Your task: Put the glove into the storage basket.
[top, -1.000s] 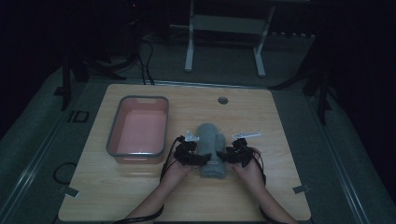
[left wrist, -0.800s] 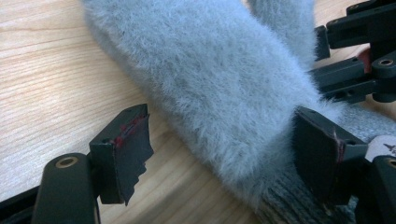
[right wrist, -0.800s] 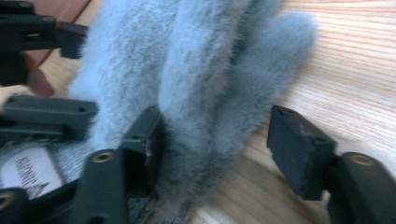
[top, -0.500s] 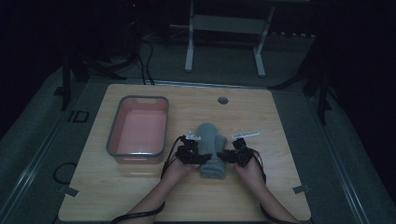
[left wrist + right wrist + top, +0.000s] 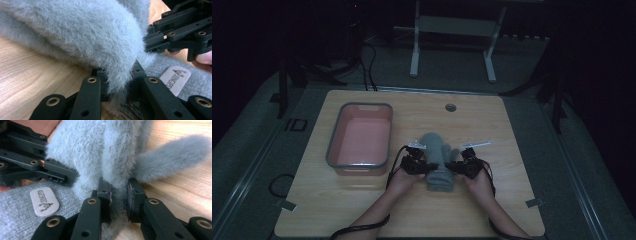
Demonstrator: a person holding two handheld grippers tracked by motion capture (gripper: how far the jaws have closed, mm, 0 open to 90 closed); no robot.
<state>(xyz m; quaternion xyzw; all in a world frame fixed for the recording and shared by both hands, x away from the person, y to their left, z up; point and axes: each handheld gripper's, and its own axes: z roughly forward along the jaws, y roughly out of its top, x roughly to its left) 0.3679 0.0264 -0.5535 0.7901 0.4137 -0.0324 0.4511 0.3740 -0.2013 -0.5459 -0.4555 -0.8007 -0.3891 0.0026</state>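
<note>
A: Okay, claws first. Left gripper [image 5: 120,82]?

B: Pinching the fuzzy edge of the grey mitten [image 5: 75,35]. Fleece is bunched between its two black jaws, pads buried in it. In the high view the left gripper [image 5: 416,164] sits at the mitten's left side, hand [image 5: 399,181] just behind.

A: Right gripper [image 5: 118,192]?

B: Same, clamped on the mitten [image 5: 100,150], a fold of fleece squeezed between the pads. High view has the right gripper [image 5: 468,165] at the mitten's right side. Each gripper view also catches the other gripper across the fabric.

A: Change from the earlier frames?

B: Barely any. Both grippers stay on the same two edges. The mitten [image 5: 438,160] sits in about the same place.

A: Orientation?

B: Long axis runs near-to-far on the table [image 5: 512,130]. Rounded fingertip end points away from the person, knit cuff [image 5: 22,220] toward them. Thumb [image 5: 172,155] sticks out to the right, lying on the wood. Small label patch [image 5: 44,201] on the cuff, text too small to read.

A: Location?

B: Centre of the table, toward the near edge, just right of the pink bin [image 5: 360,137], not touching it.
</note>
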